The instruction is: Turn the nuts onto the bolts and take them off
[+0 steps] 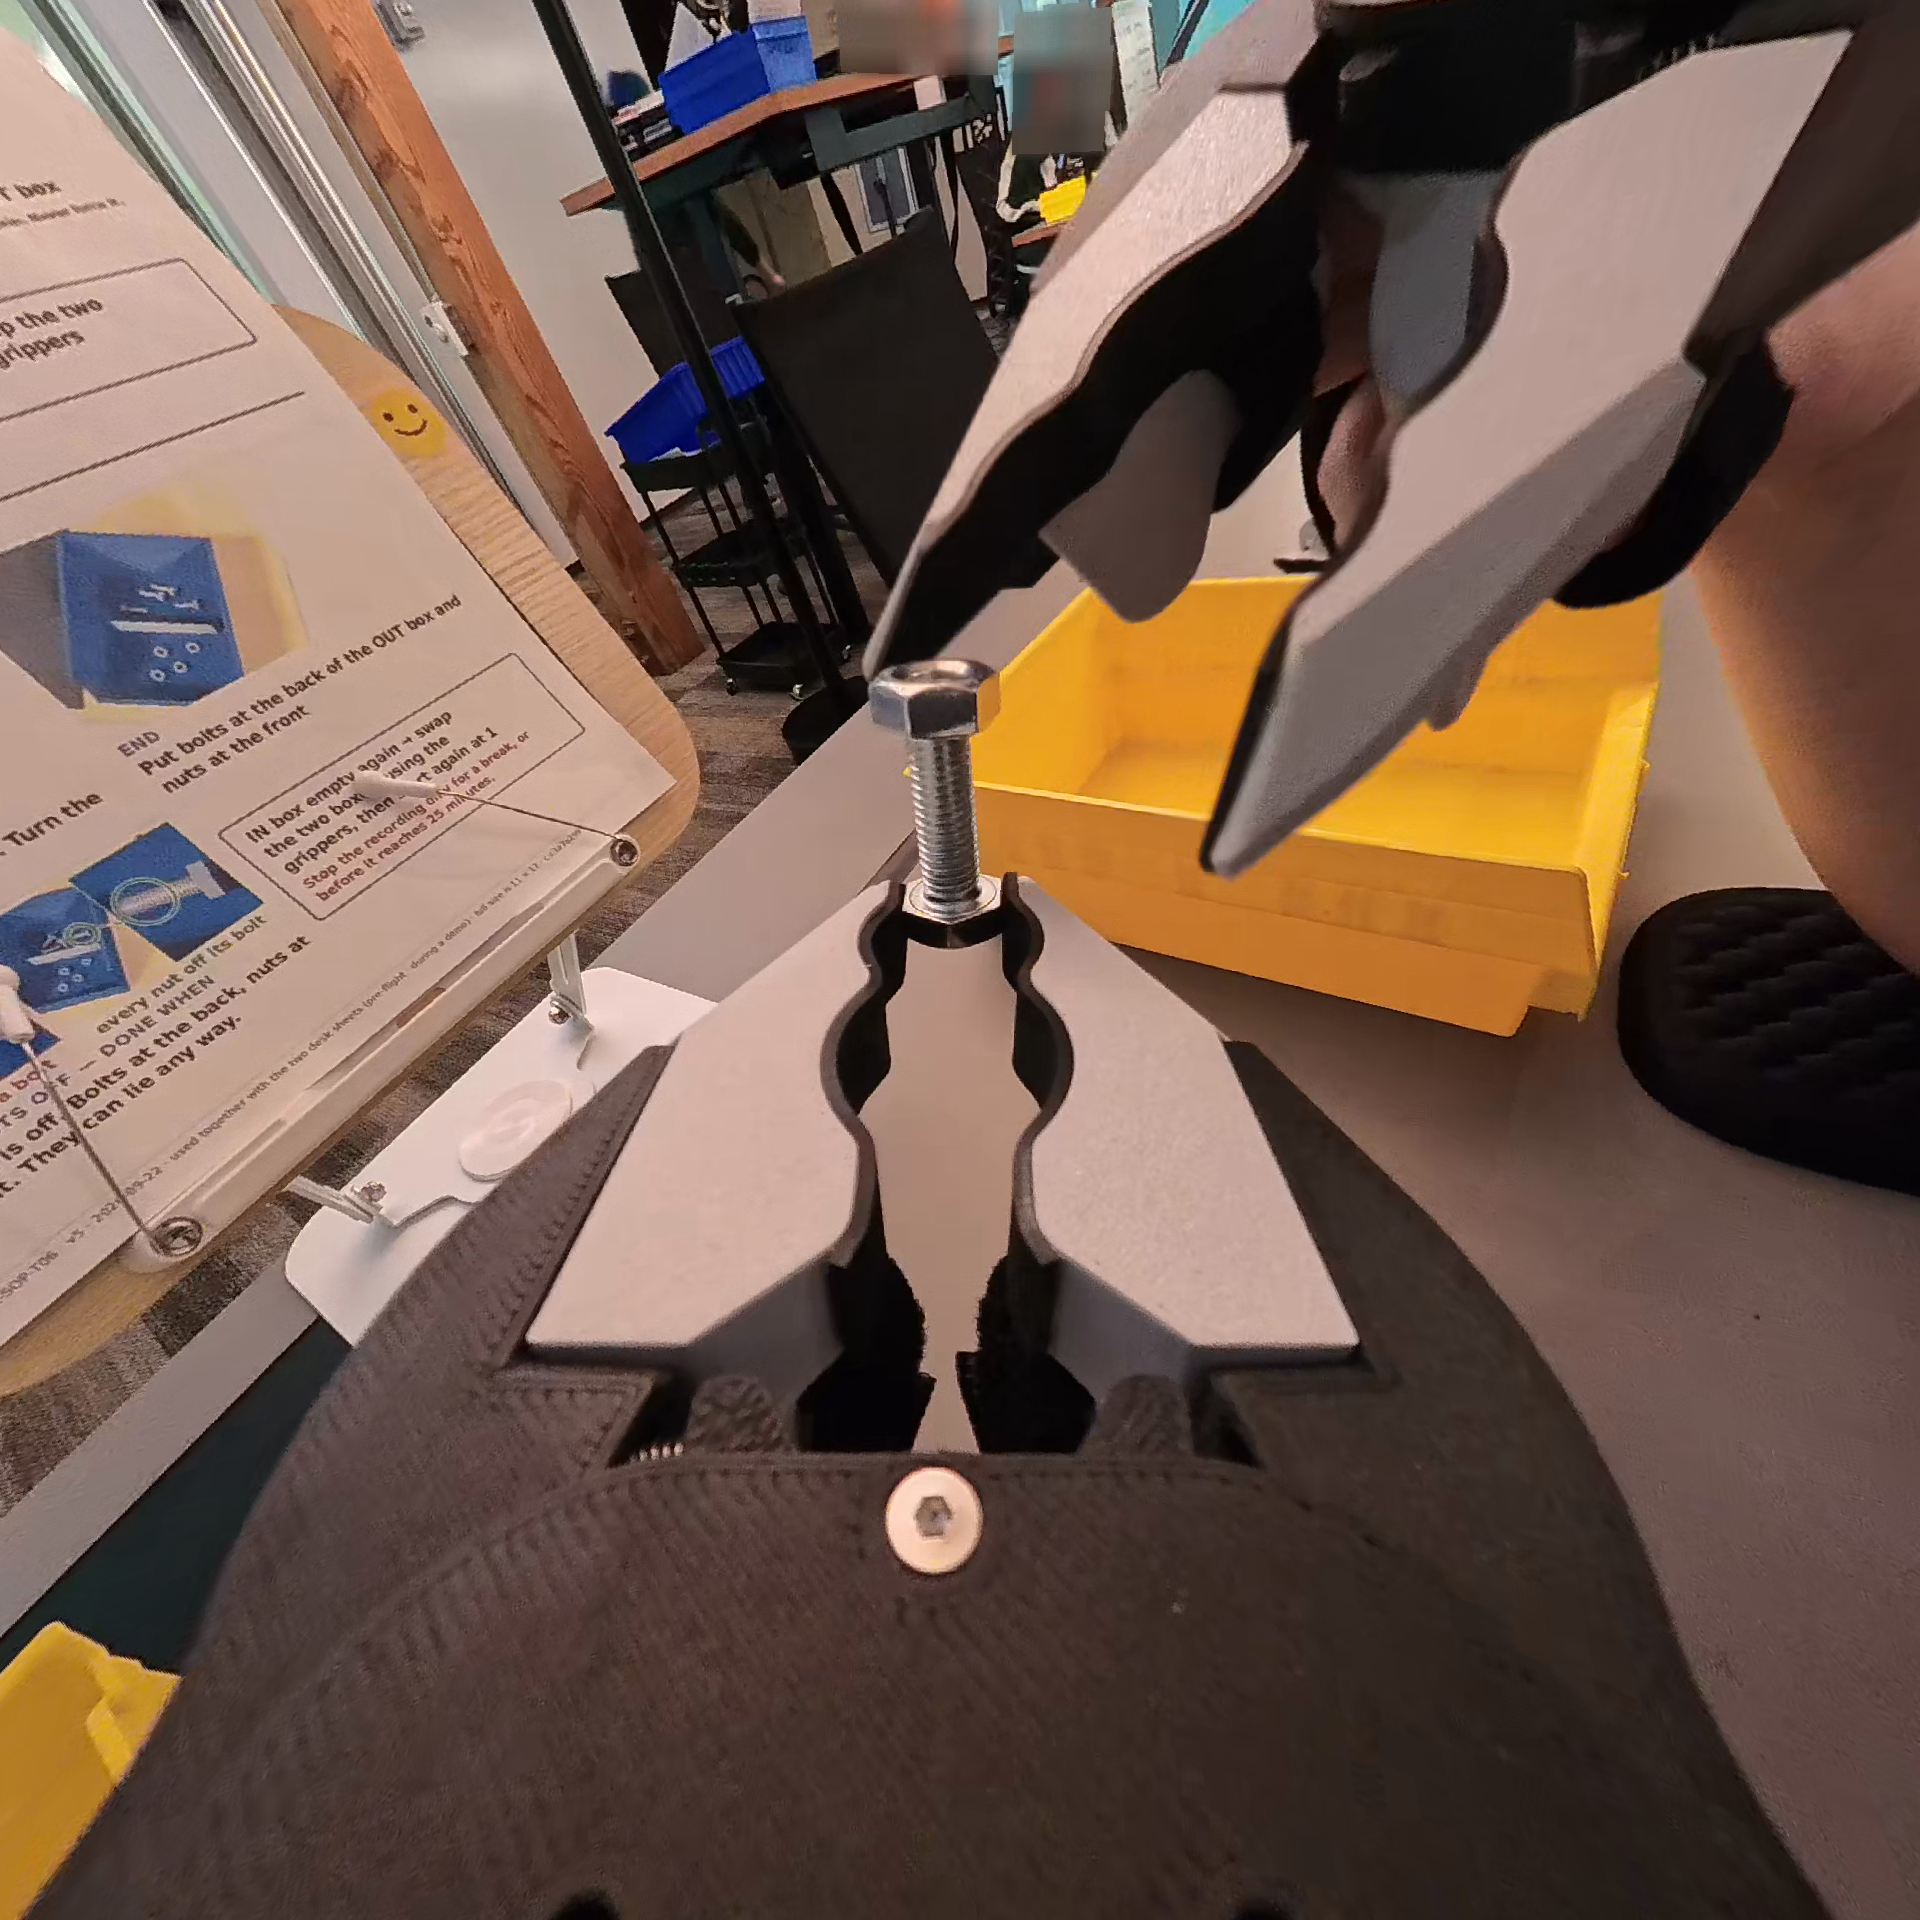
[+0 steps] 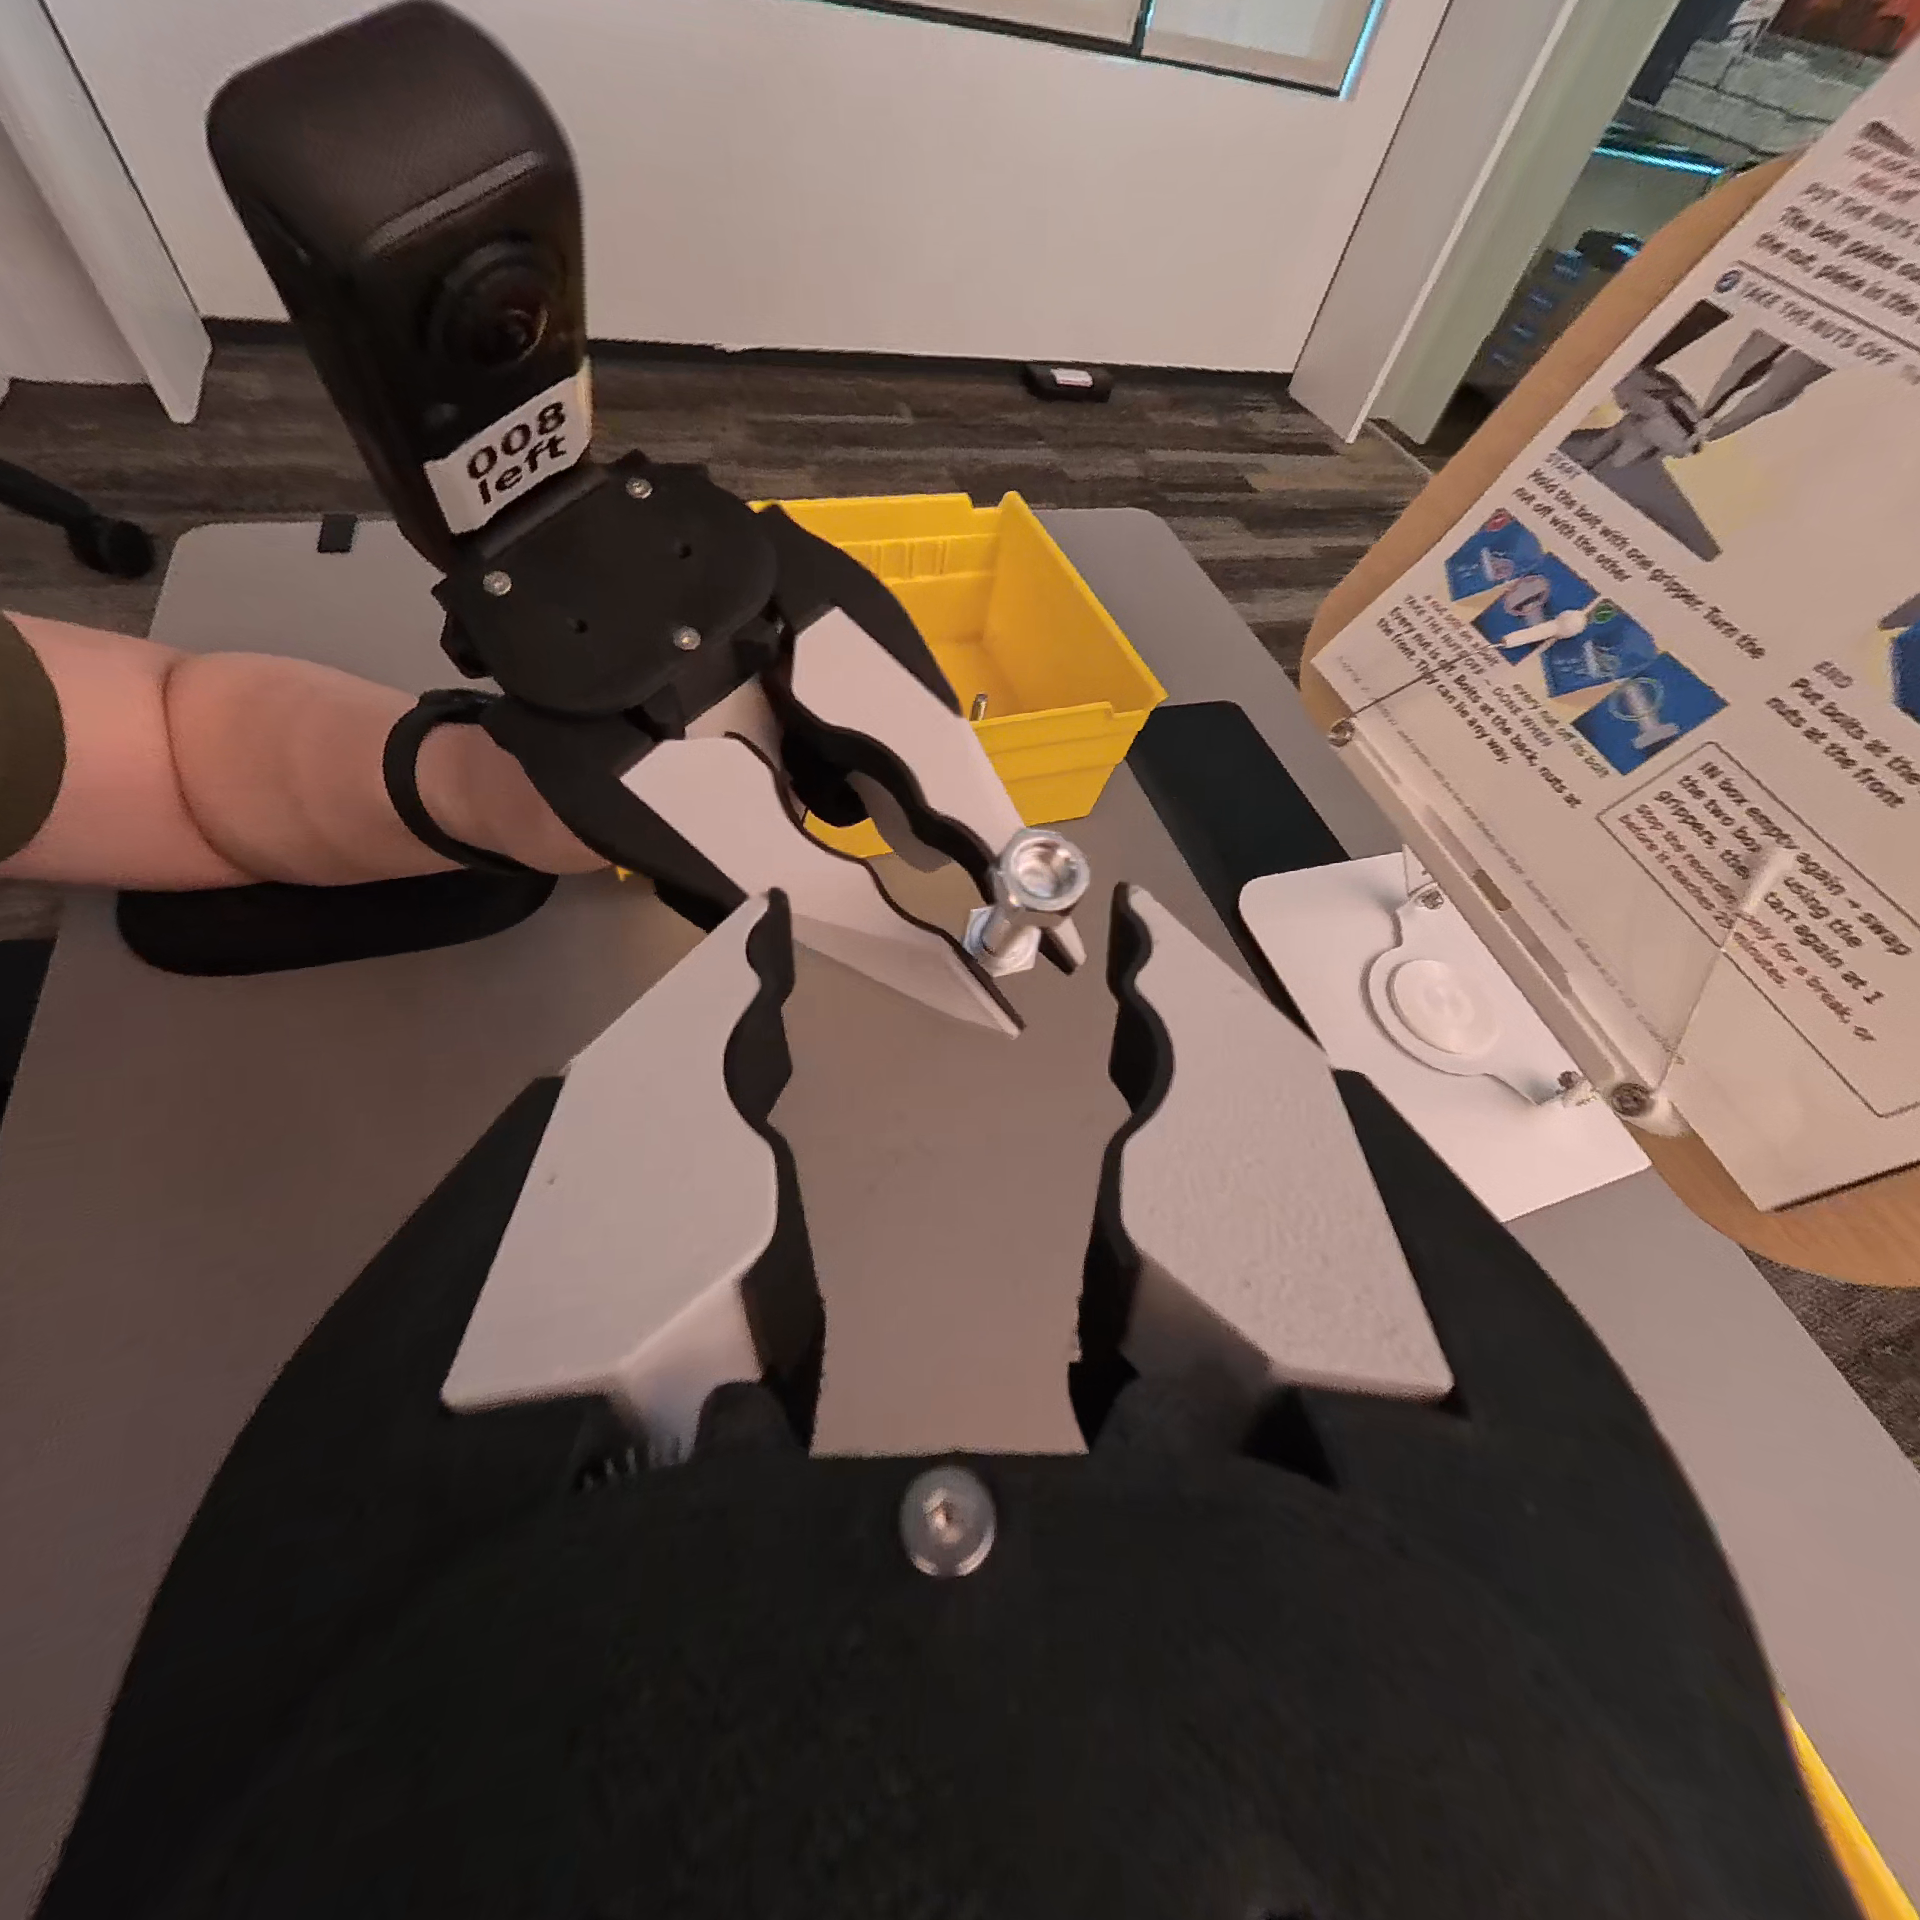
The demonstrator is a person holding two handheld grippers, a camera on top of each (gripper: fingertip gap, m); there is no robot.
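Bolt [image 1: 940,800] stands upright above the grey table [image 1: 1455,1299], its nut [image 1: 951,914] clenched in the left gripper [image 1: 951,920], while the right gripper [image 2: 945,935] hovers spread wide at the bolt's head, a yellow bin [image 1: 1351,831] just behind and an instruction sheet [image 1: 260,727] at left.

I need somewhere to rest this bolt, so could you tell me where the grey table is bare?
The grey table is bare between the black wrist pad and the right gripper. It is crowded ahead: the left gripper holding the silver bolt, the yellow plastic bin, and the white document-stand base.
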